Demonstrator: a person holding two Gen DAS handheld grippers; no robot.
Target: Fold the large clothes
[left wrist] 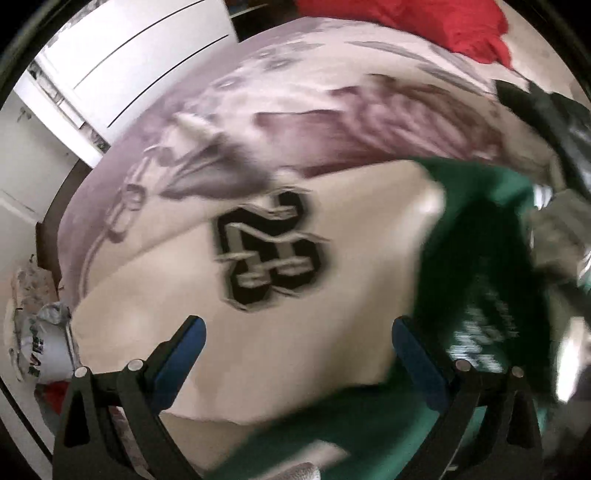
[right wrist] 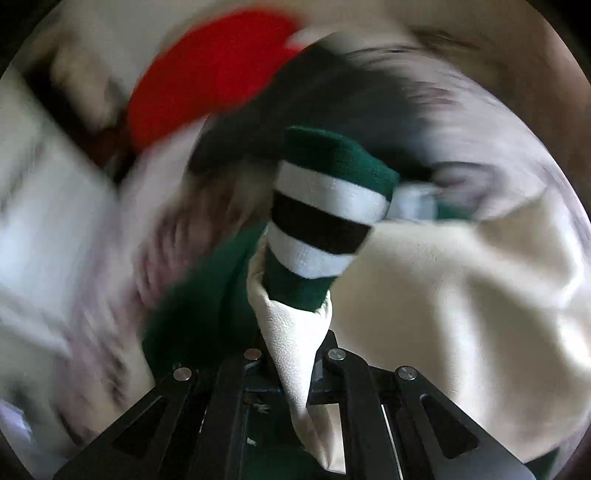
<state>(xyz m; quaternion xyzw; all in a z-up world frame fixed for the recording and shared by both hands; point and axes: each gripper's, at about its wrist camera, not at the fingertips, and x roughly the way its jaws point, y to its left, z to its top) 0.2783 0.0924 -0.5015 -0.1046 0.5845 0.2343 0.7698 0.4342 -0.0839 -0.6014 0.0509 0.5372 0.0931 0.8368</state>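
A green jacket (left wrist: 476, 236) with cream leather sleeves lies on the bed. In the left wrist view one cream sleeve (left wrist: 258, 332) bears a black-and-white number patch (left wrist: 266, 251). My left gripper (left wrist: 299, 332) is open and empty just above that sleeve. My right gripper (right wrist: 295, 343) is shut on the end of the other cream sleeve (right wrist: 295, 332), just below its green, white and black striped cuff (right wrist: 325, 218), which stands up in front of the camera. The right wrist view is blurred by motion.
The bed has a grey and maroon printed cover (left wrist: 332, 122). A red garment (left wrist: 424, 22) lies at its far side and shows in the right wrist view (right wrist: 214, 74). White cupboards (left wrist: 129, 55) stand at the left. Bags and clutter (left wrist: 40, 339) lie on the floor.
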